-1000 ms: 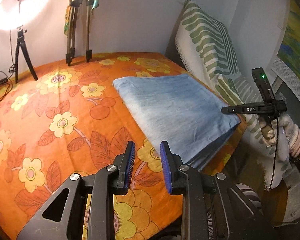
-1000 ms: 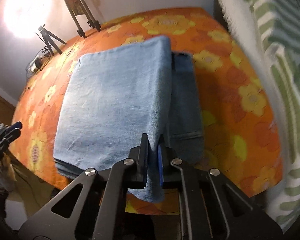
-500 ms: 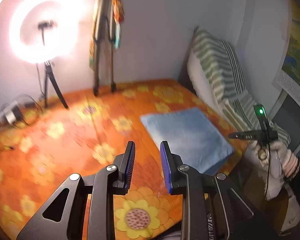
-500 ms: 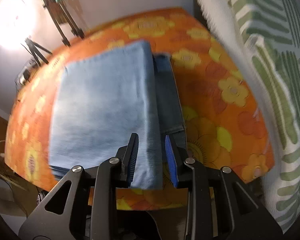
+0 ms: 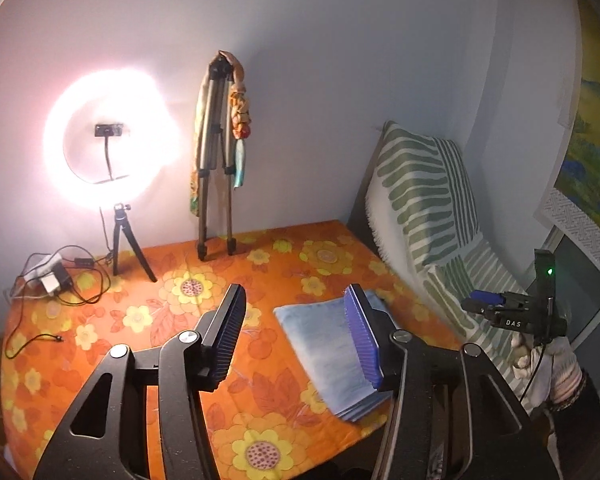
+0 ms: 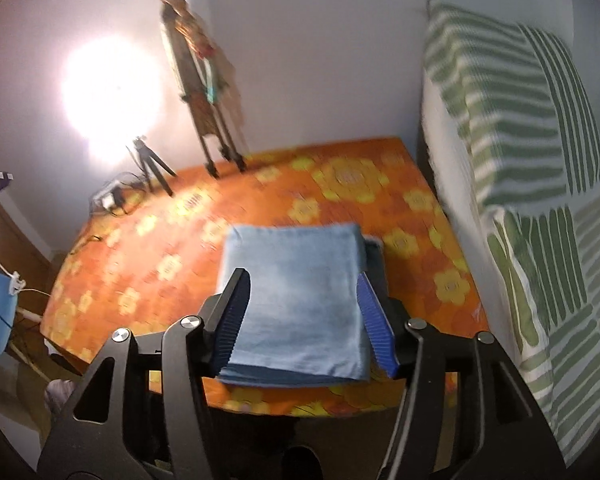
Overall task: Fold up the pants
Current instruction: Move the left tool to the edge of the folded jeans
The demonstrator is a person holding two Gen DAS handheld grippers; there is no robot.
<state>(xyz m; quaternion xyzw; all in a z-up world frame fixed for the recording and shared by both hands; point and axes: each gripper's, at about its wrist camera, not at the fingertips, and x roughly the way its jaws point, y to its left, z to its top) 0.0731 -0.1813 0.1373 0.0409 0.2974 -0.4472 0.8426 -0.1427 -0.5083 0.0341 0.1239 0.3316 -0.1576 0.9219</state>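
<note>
The light blue pants [image 5: 324, 344] lie folded in a flat rectangle near the right front corner of the orange flowered table [image 5: 148, 320]. In the right wrist view the folded pants [image 6: 296, 300] lie flat with a darker layer showing along the right edge. My left gripper [image 5: 296, 344] is open and empty, held back above the table's front. My right gripper [image 6: 304, 320] is open and empty, raised above and behind the pants. The right gripper also shows in the left wrist view [image 5: 516, 312], off the table's right side.
A lit ring light on a small tripod [image 5: 108, 152] and a folded tripod with cloth [image 5: 220, 152] stand at the table's back. Cables and a charger [image 5: 52, 280] lie at the back left. A green striped cushion [image 5: 424, 200] leans along the right.
My right gripper let go of the pants' edge, opened wide and pulled back. My left gripper also opened wide and drew back and up. The pants stay folded.
</note>
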